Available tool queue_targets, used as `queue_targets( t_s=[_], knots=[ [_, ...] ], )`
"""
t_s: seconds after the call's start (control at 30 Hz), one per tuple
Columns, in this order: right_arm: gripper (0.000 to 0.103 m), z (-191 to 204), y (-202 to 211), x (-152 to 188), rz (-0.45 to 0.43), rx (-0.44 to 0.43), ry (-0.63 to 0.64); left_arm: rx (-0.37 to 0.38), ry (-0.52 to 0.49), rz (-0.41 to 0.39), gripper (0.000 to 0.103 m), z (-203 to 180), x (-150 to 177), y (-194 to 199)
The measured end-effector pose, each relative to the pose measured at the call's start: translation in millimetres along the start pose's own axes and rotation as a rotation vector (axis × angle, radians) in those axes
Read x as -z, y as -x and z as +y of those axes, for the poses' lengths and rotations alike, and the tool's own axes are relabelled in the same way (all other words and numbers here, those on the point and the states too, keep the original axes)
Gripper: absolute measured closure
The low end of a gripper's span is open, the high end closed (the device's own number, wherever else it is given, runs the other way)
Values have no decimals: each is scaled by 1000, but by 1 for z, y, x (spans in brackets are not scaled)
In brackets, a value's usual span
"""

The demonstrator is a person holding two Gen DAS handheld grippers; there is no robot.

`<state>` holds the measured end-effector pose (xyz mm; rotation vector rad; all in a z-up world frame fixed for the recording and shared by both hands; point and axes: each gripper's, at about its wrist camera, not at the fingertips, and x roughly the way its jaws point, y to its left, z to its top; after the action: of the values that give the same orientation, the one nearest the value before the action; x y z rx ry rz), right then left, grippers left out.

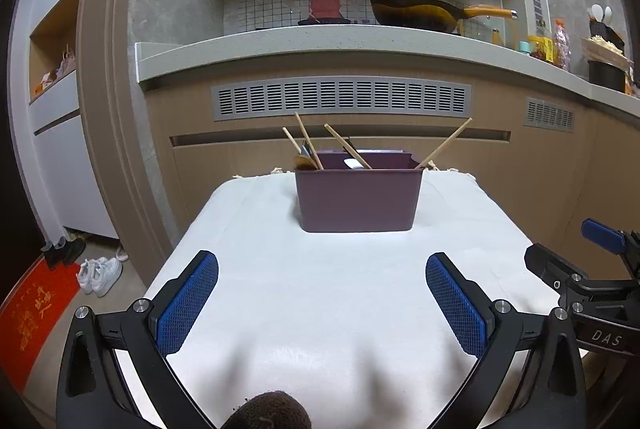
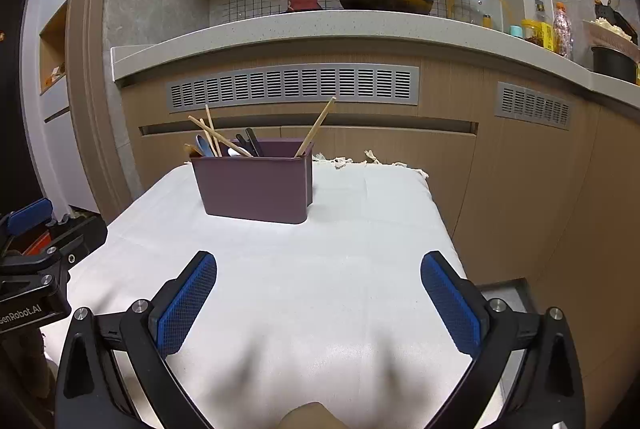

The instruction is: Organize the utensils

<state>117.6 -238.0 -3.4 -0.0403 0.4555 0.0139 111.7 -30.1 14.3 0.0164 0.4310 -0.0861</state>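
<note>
A purple utensil bin (image 1: 358, 199) stands at the far end of a table covered with a white cloth (image 1: 320, 289); it also shows in the right wrist view (image 2: 256, 187). Wooden chopsticks (image 1: 444, 145), a wooden spoon (image 1: 304, 161) and dark-handled utensils (image 2: 250, 143) stick out of it. My left gripper (image 1: 322, 299) is open and empty above the near cloth. My right gripper (image 2: 318, 299) is open and empty, to the right of the left one.
A kitchen counter (image 1: 320, 41) with a wok (image 1: 416, 13) stands behind the table. Wooden cabinets with vents are below it. Shoes (image 1: 100, 273) and a red mat (image 1: 32, 313) lie on the floor at left. The cloth (image 2: 320, 269) drops off at the right table edge.
</note>
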Motion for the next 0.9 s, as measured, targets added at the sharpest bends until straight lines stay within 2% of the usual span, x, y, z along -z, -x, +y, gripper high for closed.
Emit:
queue_targets(
  t_s=[0.9],
  knots=[
    [1, -1, 5, -2, -11, 1, 7, 19, -6, 14, 0, -4, -1, 0]
  ],
)
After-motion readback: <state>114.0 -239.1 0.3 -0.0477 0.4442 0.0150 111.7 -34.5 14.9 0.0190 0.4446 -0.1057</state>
